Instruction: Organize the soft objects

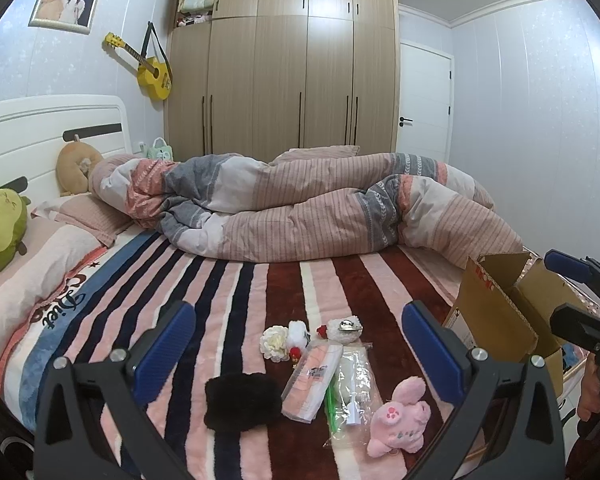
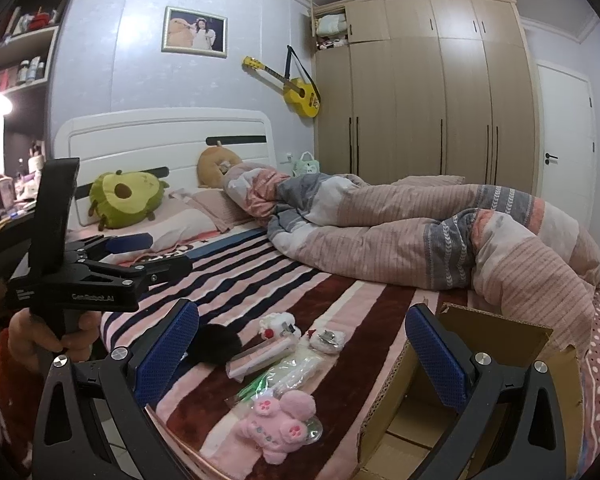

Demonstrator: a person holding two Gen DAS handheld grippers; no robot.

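Several small soft items lie on the striped blanket (image 1: 284,280). They include a black fluffy piece (image 1: 240,400), a wrapped pink cloth (image 1: 312,380), a clear bag (image 1: 354,392), a pink plush bunny (image 1: 400,416), a white flower (image 1: 274,342) and a fluffy white clip (image 1: 342,328). My left gripper (image 1: 300,344) hangs open above them, holding nothing. An open cardboard box (image 2: 496,328) stands to their right. My right gripper (image 2: 302,354) is open and empty over the bunny (image 2: 276,424) and the box's left wall. The left gripper (image 2: 156,254) also shows in the right wrist view, held by a hand.
A rumpled striped duvet (image 1: 320,208) fills the far half of the bed. An avocado plush (image 2: 124,198) and pillows sit by the white headboard (image 2: 164,136). A wardrobe (image 1: 284,80) and a door stand behind. A lit desk and shelves are at the left (image 2: 4,184).
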